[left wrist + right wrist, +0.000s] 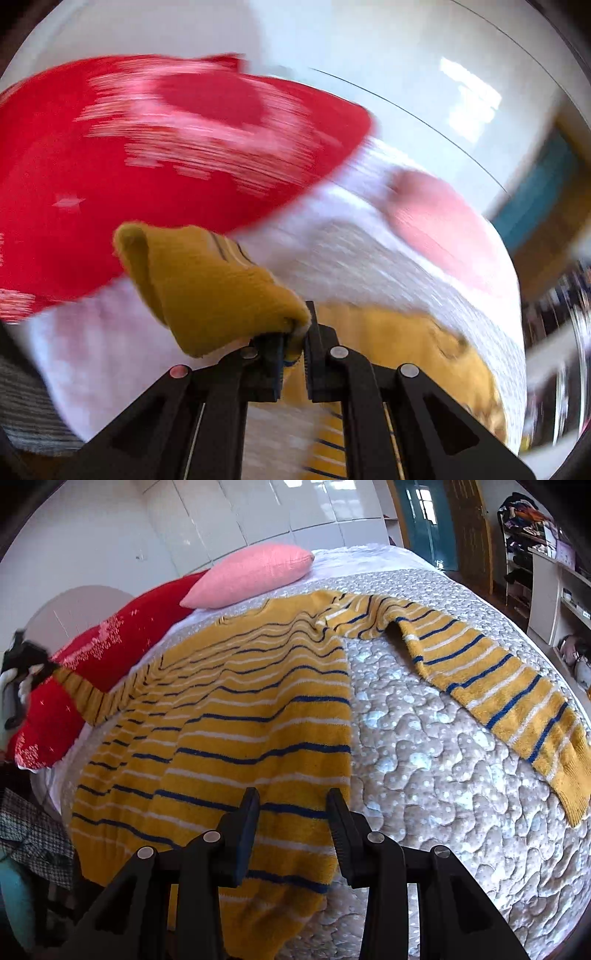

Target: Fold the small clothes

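Left wrist view: left gripper (293,345) pinching sweater (236,716) cuff (207,280), right gripper (291,812) hovering open over hem; keep sleeve taut, lay it straight across body.

The sweater (236,716) is showing mustard yellow with thin navy and white stripes, its cuff (207,280) plain mustard. The quilt (436,760) is showing beige with pale dots and wavy stitching. The pillow (251,572) is showing plain pink, and the red garment (92,657) is showing white speckled motifs. The grippers' jaws are showing black.
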Demonstrator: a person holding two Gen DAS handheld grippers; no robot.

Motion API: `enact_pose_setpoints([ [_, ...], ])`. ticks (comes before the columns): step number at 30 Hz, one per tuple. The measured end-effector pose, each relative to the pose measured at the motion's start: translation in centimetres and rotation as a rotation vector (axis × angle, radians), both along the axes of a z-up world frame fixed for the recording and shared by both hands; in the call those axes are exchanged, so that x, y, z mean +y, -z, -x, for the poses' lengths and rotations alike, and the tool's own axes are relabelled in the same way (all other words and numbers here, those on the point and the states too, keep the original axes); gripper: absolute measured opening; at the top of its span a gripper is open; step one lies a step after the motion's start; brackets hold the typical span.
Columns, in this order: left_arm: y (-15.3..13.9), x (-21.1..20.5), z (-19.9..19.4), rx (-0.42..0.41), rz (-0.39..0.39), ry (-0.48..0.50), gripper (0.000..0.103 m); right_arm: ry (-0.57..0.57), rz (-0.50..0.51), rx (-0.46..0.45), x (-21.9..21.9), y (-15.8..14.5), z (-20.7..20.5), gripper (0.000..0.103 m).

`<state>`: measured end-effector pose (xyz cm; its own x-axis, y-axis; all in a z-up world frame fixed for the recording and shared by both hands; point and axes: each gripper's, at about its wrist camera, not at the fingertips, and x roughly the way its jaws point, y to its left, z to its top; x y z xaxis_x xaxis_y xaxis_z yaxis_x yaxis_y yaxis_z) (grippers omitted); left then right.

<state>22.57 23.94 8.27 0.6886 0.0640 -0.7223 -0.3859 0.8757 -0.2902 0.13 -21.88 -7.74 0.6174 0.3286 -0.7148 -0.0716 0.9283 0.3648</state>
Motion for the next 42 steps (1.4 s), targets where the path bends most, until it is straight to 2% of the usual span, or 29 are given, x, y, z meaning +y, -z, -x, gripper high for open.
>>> enact_pose_setpoints([
  [4,2.2,-11.4,-4.2,0.041,0.041,0.223,0.008,0.012,-0.031,-0.001,-1.1,0.3,0.4,0.041],
  [10,7.8,-27.1,-7.7,0.148,0.058,0.460,0.008,0.042,-0.067,0.018,-3.1,1.4,1.5,0.041],
  [16,12.0,-34.6,-8.6,0.219,-0.014,0.583,0.009,0.056,-0.104,0.014,-4.6,1.7,1.9,0.041],
  [18,12.2,-35.9,-8.1,0.222,-0.032,0.610,0.018,0.059,-0.119,0.015,-5.0,1.9,1.7,0.041],
  [20,12.2,-36.5,-7.9,0.219,-0.015,0.642,0.021,0.061,-0.129,0.019,-5.2,2.2,1.6,0.041],
  [22,11.8,-36.5,-7.9,0.212,0.063,0.682,0.029,0.064,-0.133,0.019,-5.2,2.3,1.5,0.041],
  [24,10.9,-36.6,-7.4,0.192,0.127,0.726,0.047,0.064,-0.131,0.017,-5.2,2.3,1.6,0.043],
  [30,7.8,-36.1,-4.9,0.141,0.111,0.757,0.048,0.087,-0.115,0.020,-5.2,1.9,2.0,0.044],
  [35,6.3,-30.4,-0.3,0.126,0.142,0.698,0.053,0.202,-0.127,0.008,-8.3,1.2,3.5,0.052],
  [38,6.3,-26.2,2.6,0.122,0.177,0.642,0.053,0.309,-0.243,0.032,-12.2,2.1,4.9,0.059],
  [42,6.6,-21.1,6.7,0.099,0.204,0.573,0.054,0.467,-0.415,0.053,-16.6,4.0,6.4,0.061],
])
